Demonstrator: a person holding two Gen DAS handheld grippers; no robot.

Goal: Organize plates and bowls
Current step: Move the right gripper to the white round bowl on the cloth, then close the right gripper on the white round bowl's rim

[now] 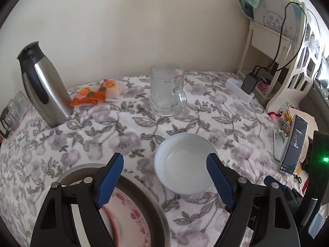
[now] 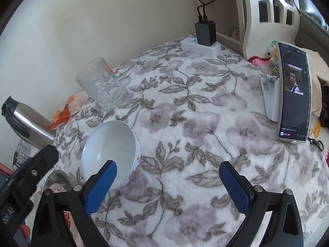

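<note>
The white bowl (image 1: 186,162) stands on the floral worktop (image 1: 115,123), just right of the patterned plate (image 1: 131,212); left tongs (image 1: 166,177) spread, empty, near its rim; straddle the rim squarely before pinching; right tongs (image 2: 167,183) spread, bare.

Left gripper (image 1: 165,180) points down over the floral-cloth worktop (image 1: 216,111), jaws wide apart, nothing held. White bowl (image 1: 185,164) sits upright; right blue pad overlaps its rim, contact unclear. Left finger hangs over a red-patterned plate (image 1: 131,218) lying in a metal pan (image 1: 148,201). Farther back: glass mug (image 1: 166,91), steel flask (image 1: 44,84), orange snack packets (image 1: 96,95). Phone on stand (image 1: 293,144) at right edge.
</note>
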